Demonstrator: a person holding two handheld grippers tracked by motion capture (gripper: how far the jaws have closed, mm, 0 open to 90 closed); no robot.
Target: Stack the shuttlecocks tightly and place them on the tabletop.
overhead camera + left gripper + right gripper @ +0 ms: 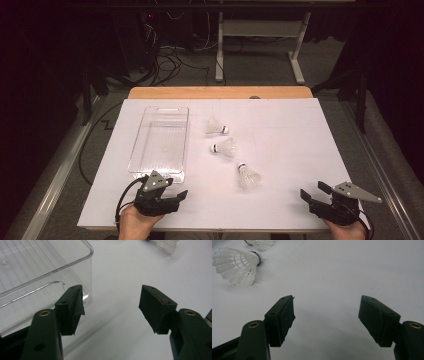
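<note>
A wooden tabletop (220, 92) carries a large white sheet (280, 150) that covers nearly all of it, leaving a bare wood strip along the far edge. On the sheet's left part lies a clear plastic tray (150, 117), long side running away from the person, nothing inside it. To its right three white shuttlecocks lie on their sides, spaced apart in a loose diagonal row: the far shuttlecock (216, 127) just right of the tray's far end, the middle shuttlecock (223, 147) below it, the near shuttlecock (247, 176) farther right and toward the person.
</note>
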